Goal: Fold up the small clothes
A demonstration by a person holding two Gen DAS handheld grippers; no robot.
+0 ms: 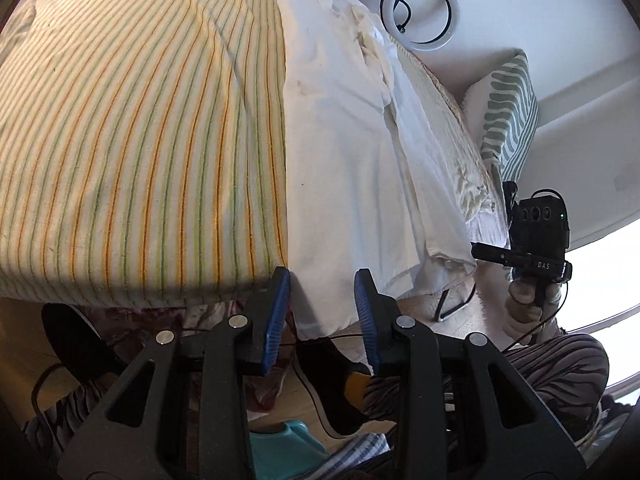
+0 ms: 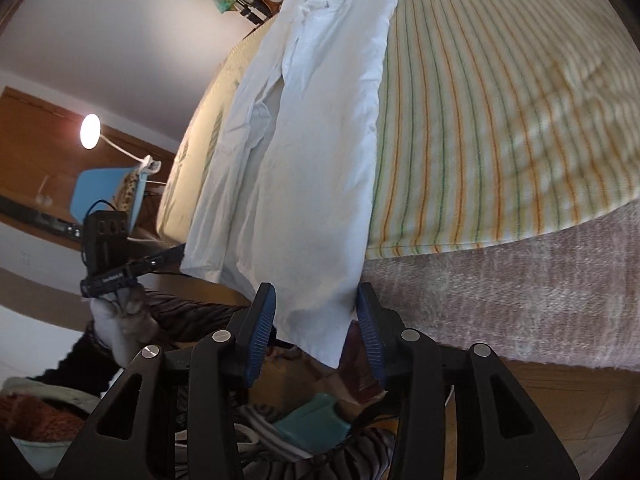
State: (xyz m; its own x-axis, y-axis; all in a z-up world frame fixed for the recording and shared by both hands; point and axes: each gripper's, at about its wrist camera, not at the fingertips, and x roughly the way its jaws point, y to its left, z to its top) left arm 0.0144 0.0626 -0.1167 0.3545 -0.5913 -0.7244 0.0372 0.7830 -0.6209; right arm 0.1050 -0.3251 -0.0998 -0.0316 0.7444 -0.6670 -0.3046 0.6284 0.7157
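Garment: white garment [image 1: 340, 152] [image 2: 312, 160] lay lengthwise on the striped bed cover [image 1: 140, 140] [image 2: 500, 120], near hem hanging off the bed edge toward both grippers.
Look: plain white, thin fabric w/ soft wrinkles — long flap folded over along one side, bunched folds at the far end; faint yellowish marks on the upper part in left wrist view.
Left gripper: left gripper [image 1: 322, 312] stood wide open, blue pads [image 1: 276, 320] apart, nothing held; the hanging hem corner sat btwn the fingers in view, whether touching — can't tell.
Right gripper: right gripper [image 2: 316, 328] also wide open, holding nothing; hem's lower corner dropped btwn its pads [image 2: 262, 332], contact unclear.
Cross view: each camera caught the other gripper off to the side, hand-held, at the garment's near corner; its finger gap couldn't be judged from there.
Bed: cover had green + orange stripes; a pinkish fuzzy blanket [image 2: 520, 292] showed under it at the edge.
Around: green-patterned pillow [image 1: 508, 112] and ring light [image 1: 424, 12] past the garment; lit lamp [image 2: 90, 131] by the wall.
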